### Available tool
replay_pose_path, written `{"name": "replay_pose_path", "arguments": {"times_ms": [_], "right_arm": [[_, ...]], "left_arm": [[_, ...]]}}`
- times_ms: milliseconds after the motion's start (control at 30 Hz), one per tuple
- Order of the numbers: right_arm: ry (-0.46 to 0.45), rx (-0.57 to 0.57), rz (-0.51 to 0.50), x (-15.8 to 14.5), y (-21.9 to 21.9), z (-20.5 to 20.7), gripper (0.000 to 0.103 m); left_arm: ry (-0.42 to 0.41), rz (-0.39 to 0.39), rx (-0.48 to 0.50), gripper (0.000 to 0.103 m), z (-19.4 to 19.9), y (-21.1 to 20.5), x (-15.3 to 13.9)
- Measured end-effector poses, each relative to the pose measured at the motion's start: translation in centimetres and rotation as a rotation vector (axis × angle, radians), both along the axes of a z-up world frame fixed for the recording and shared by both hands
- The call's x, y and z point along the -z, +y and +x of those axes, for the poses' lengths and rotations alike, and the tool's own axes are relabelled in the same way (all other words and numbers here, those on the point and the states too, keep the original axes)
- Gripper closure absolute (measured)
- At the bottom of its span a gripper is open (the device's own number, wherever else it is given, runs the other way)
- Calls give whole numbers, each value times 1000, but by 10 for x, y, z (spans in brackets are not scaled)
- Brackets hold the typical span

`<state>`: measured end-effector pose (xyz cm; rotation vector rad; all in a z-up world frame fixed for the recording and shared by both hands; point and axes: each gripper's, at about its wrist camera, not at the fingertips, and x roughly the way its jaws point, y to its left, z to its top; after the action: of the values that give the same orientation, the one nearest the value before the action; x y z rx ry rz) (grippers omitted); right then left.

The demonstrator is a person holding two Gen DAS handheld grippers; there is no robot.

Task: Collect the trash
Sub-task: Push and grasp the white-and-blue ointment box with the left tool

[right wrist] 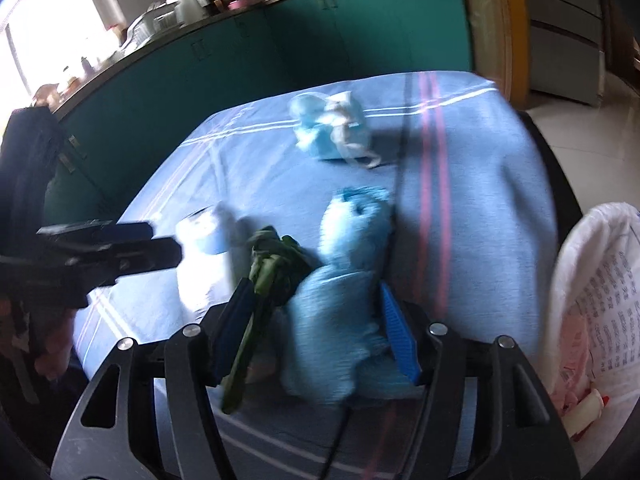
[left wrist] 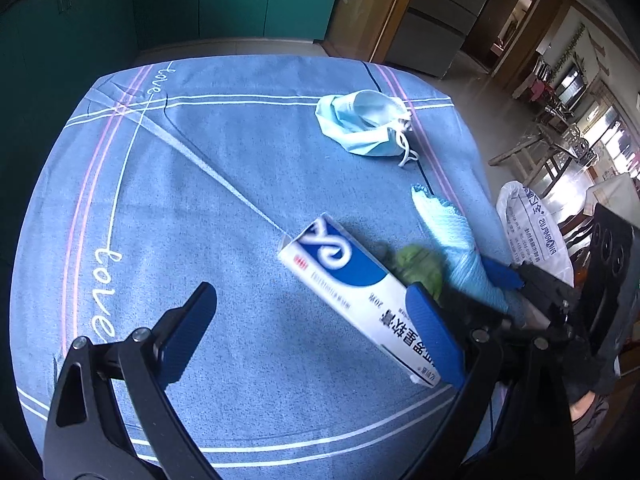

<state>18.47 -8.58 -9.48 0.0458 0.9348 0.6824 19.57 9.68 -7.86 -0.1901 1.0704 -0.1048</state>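
Left wrist view: I see my left gripper (left wrist: 316,332) hanging over the blue tablecloth (left wrist: 224,184) with its jaws spread wide, pinching nothing; the white and blue carton (left wrist: 356,296) lies on the cloth with its near end against the right-hand finger. Beyond it sit a green leafy scrap (left wrist: 420,268) and a light blue glove (left wrist: 456,240), and a crumpled face mask (left wrist: 364,124) lies near the far right edge. A white bag (left wrist: 532,232) hangs past the table's right side. On the right wrist view my right gripper (right wrist: 316,328) has its jaws partly parted around the glove (right wrist: 344,280) and the leafy scrap (right wrist: 268,280); the blur stops me telling whether the pads press on them. The bag (right wrist: 592,304) stands just right of the gripper
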Motion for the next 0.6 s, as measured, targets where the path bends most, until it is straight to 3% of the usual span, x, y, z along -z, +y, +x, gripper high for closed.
{"name": "replay_pose_path", "arguments": {"times_ms": [33, 167, 300, 500, 600], "right_arm": [[0, -17, 3, 1, 2, -2, 56], [-18, -51, 21, -5, 8, -8, 73], [-28, 10, -22, -5, -1, -2, 73], [-27, 73, -7, -6, -17, 5, 73], [-20, 69, -2, -3, -16, 6, 66]], "left_arm": [[2, -1, -2, 8, 0, 0, 0], [12, -11, -7, 8, 1, 2, 2], [23, -10, -9, 8, 2, 1, 4], [56, -30, -36, 8, 13, -2, 10], [98, -72, -80, 8, 22, 0, 18]]}}
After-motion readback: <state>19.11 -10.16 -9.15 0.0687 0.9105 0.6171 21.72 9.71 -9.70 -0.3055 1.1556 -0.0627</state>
